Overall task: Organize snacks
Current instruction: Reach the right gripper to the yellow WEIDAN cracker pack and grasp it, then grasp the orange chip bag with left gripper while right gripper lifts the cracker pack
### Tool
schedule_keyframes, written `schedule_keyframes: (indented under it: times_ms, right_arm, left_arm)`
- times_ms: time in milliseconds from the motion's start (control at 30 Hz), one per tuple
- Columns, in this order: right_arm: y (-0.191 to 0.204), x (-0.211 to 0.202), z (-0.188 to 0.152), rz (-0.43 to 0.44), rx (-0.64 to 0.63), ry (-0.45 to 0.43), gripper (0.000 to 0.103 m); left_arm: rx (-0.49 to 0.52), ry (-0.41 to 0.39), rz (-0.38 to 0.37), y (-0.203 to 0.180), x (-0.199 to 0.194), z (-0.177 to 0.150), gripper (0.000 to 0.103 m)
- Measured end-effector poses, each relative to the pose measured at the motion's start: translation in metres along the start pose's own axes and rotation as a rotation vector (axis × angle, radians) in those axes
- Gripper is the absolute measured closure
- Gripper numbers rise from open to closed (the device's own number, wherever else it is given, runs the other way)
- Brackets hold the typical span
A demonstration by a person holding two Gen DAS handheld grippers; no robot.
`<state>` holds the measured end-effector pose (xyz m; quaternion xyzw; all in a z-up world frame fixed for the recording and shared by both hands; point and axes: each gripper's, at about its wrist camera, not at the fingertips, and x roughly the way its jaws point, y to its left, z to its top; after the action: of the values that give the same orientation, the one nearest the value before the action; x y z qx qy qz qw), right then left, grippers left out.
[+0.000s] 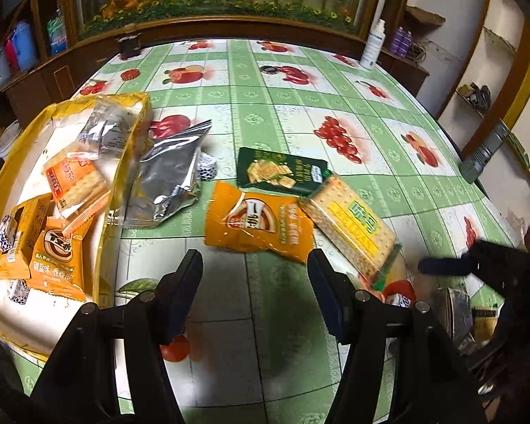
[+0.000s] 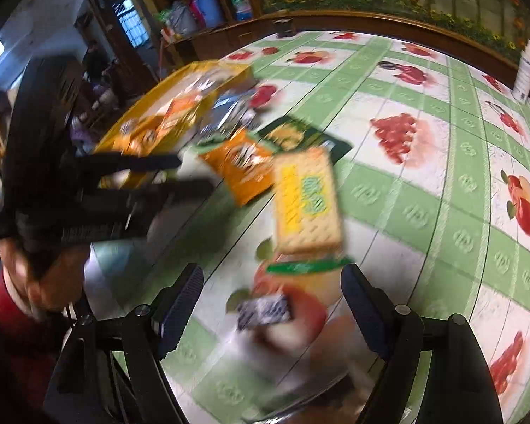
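So we've got the yellow box (image 1: 3, 190) sitting on the left of the table (image 1: 265, 318), already holding a few orange packets, and a handful of snacks not yet in it. Just beside the box there's a silver bag (image 1: 169, 183), then a dark green packet (image 1: 282, 171), an orange packet (image 1: 258, 222) and a cracker pack (image 1: 353, 222), the last 3 overlapping each other. A small blue-and-white candy (image 2: 265, 311) lies closest to our right tool (image 2: 272, 304).

Both tools are empty. The left tool (image 1: 254, 289) hovers with its jaws apart just short of the orange packet. The right tool's jaws are also spread wide, roughly around the candy but not pressing on it. That view is blurry, so we can't tell exact contact.

Our guess for doing this well: take 1 item per tool. Grab the orange packet by its near edge so the cracker pack lying on it doesn't drag along, then lift clear of the box wall before dropping it in.
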<state>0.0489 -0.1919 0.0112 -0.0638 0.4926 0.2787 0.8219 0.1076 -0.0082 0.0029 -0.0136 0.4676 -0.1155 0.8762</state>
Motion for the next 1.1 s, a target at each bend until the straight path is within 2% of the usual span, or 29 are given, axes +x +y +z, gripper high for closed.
schedule_keyframes:
  times_ms: [200, 333, 400, 500, 633, 700, 800, 867, 933, 1033, 1100]
  right_arm:
    - [0.006, 0.022, -0.007, -0.052, -0.01, 0.061, 0.021]
    - [-0.003, 0.016, -0.002, -0.024, 0.036, 0.021, 0.021]
    - [-0.012, 0.013, 0.007, -0.049, 0.057, -0.01, 0.021]
    - [-0.022, 0.015, 0.022, -0.101, 0.077, -0.016, 0.021]
    - [-0.029, 0.015, 0.031, -0.099, 0.1, -0.024, 0.021]
    - [-0.029, 0.014, 0.03, -0.093, 0.098, -0.032, 0.021]
    - [-0.032, 0.018, 0.033, -0.074, 0.104, -0.032, 0.021]
    - [-0.034, 0.024, 0.037, -0.081, 0.102, -0.021, 0.021]
    - [-0.034, 0.03, 0.04, -0.09, 0.094, -0.019, 0.021]
    - [-0.034, 0.041, 0.046, -0.086, 0.088, 0.0, 0.021]
    - [-0.031, 0.053, 0.049, -0.115, 0.065, 0.029, 0.021]
  left_arm:
    - [-0.061, 0.047, -0.037, 0.01, 0.023, 0.006, 0.043]
    - [-0.042, 0.081, -0.04, 0.004, 0.039, 0.012, 0.042]
    - [-0.051, 0.099, -0.05, 0.0, 0.049, 0.017, 0.039]
    - [-0.023, 0.089, 0.025, -0.009, 0.062, 0.032, 0.036]
    - [-0.033, 0.103, 0.05, -0.006, 0.071, 0.045, 0.036]
    - [0.007, 0.114, 0.021, -0.006, 0.068, 0.04, 0.036]
    - [0.101, 0.139, 0.026, -0.011, 0.063, 0.029, 0.035]
    - [0.163, 0.148, 0.068, -0.013, 0.059, 0.023, 0.035]
    - [0.108, 0.133, 0.064, -0.006, 0.053, 0.025, 0.035]
    - [-0.053, 0.159, -0.016, 0.005, 0.058, 0.035, 0.035]
    - [-0.154, 0.151, 0.004, 0.011, 0.062, 0.043, 0.035]
